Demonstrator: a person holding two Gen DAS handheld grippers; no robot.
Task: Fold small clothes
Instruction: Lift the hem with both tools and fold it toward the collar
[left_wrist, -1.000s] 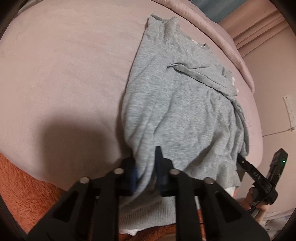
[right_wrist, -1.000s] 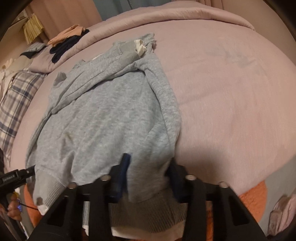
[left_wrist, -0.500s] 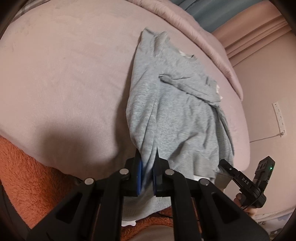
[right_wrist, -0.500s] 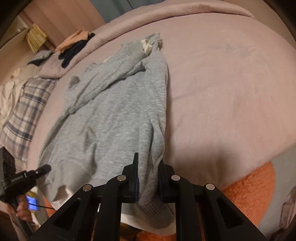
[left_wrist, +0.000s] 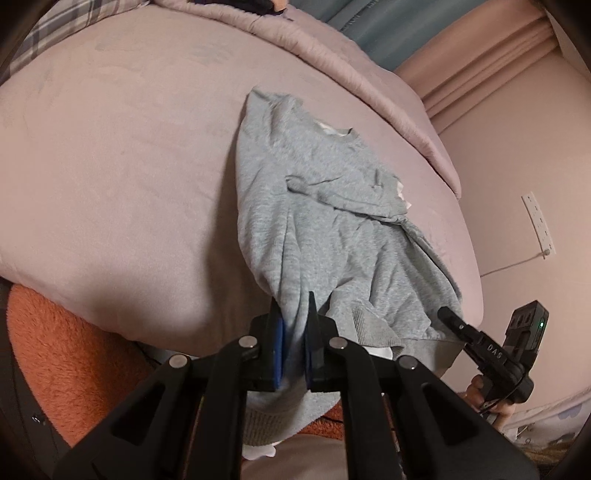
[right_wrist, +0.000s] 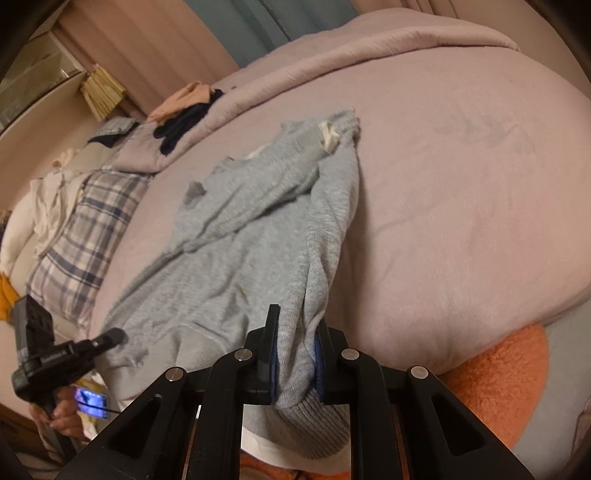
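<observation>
A grey sweatshirt lies stretched on the pink bed, neck end far, hem near. My left gripper is shut on the hem at its left corner and lifts it off the bed edge. My right gripper is shut on the other hem corner of the sweatshirt, with the ribbed band hanging below the pads. Each gripper shows in the other's view, the right gripper at the lower right and the left gripper at the lower left. A sleeve lies folded across the chest.
An orange fleece blanket lies under the near bed edge. A plaid pillow and a pile of clothes sit at the far left of the bed. A rolled duvet lines the far side. A wall socket is at right.
Both grippers closed on the hem corners, pulled back and rose, drawing the sweatshirt taut toward the near bed edge. The garment now looks narrower and further off.
</observation>
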